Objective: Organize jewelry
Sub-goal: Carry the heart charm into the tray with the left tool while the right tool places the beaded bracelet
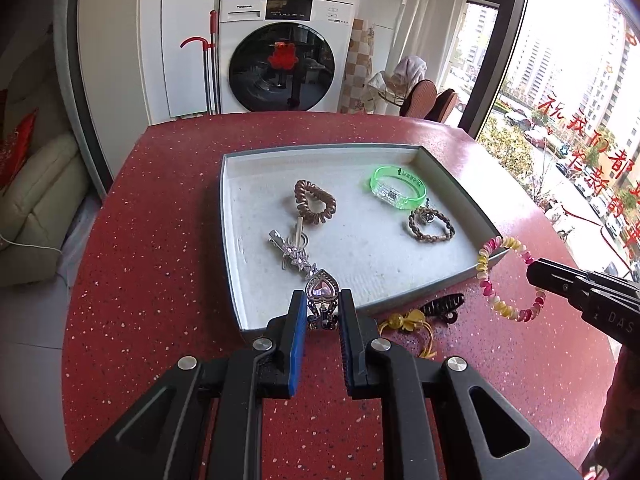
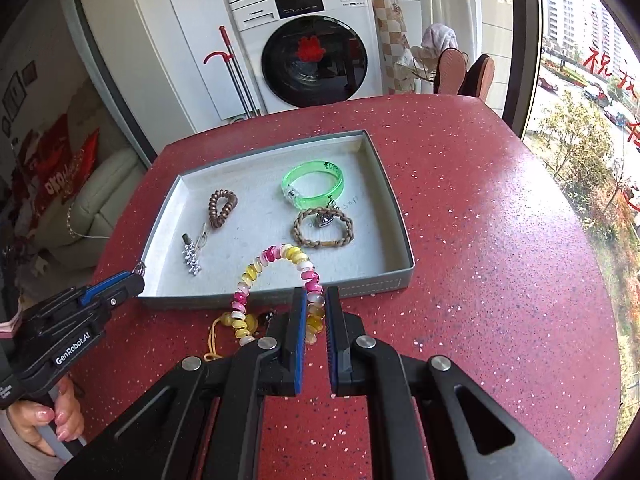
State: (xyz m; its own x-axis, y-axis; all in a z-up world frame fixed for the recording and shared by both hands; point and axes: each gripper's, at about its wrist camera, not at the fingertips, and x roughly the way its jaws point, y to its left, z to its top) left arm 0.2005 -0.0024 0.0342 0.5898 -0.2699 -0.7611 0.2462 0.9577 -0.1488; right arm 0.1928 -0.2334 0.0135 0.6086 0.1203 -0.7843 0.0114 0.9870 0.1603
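Note:
A grey tray (image 1: pixel 230 240) (image 2: pixel 394 216) lies on the red table. In it are a brown spiral hair tie (image 1: pixel 316 202) (image 2: pixel 223 207), a rhinestone hair clip (image 1: pixel 290 250) (image 2: pixel 192 258), a green bangle (image 1: pixel 398 188) (image 2: pixel 314 186) and a braided bracelet (image 1: pixel 432 224) (image 2: pixel 322 228). My left gripper (image 1: pixel 322 312) (image 2: pixel 136 276) is shut on a heart-stone hair claw (image 1: pixel 322 298) above the tray's near edge. My right gripper (image 2: pixel 316 312) (image 1: pixel 534 274) is shut on a pink-and-yellow bead bracelet (image 2: pixel 276 280) (image 1: pixel 504 276), held at the tray's near right corner.
A black hair claw (image 1: pixel 442 306) and a yellow cord charm (image 1: pixel 408 322) (image 2: pixel 224 328) lie on the red table (image 1: pixel 140 260) (image 2: pixel 480 240) just in front of the tray. A washing machine (image 1: pixel 280 52) stands beyond the table. A large window (image 1: pixel 580 100) is at the right.

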